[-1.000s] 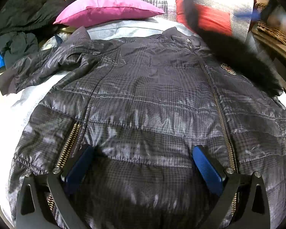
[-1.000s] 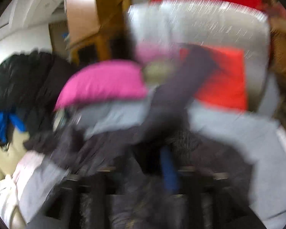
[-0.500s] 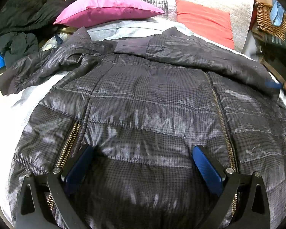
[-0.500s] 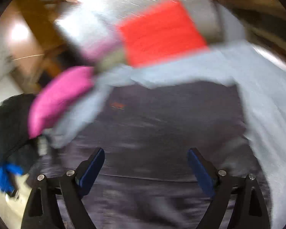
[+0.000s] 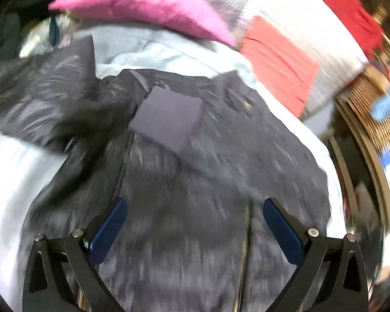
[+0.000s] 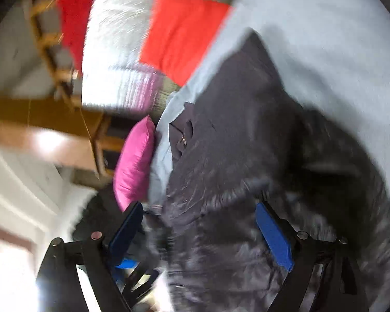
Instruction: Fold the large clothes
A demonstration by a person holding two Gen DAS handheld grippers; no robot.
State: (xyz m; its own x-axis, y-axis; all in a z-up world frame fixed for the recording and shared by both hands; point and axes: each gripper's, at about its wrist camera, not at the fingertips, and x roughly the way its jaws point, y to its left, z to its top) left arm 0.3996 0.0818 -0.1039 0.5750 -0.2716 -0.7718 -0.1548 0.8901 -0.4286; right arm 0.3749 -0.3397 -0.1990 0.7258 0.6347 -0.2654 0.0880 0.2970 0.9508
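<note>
A dark quilted puffer jacket lies front-up on the pale blue bed sheet. One sleeve is folded across its chest, and the sleeve's ribbed cuff lies near the collar. The other sleeve trails off to the left. My left gripper is open and empty over the jacket's lower part. My right gripper is open and empty, tilted, over the jacket. Both views are motion-blurred.
A pink pillow and a red cushion lie at the head of the bed. A wicker basket stands at the right. Dark clothes are piled at the far left. Wooden furniture shows in the right wrist view.
The right gripper swung a sleeve across the jacket's chest, let it go and opened, then rolled sideways. The left gripper has moved forward toward the collar and turned.
</note>
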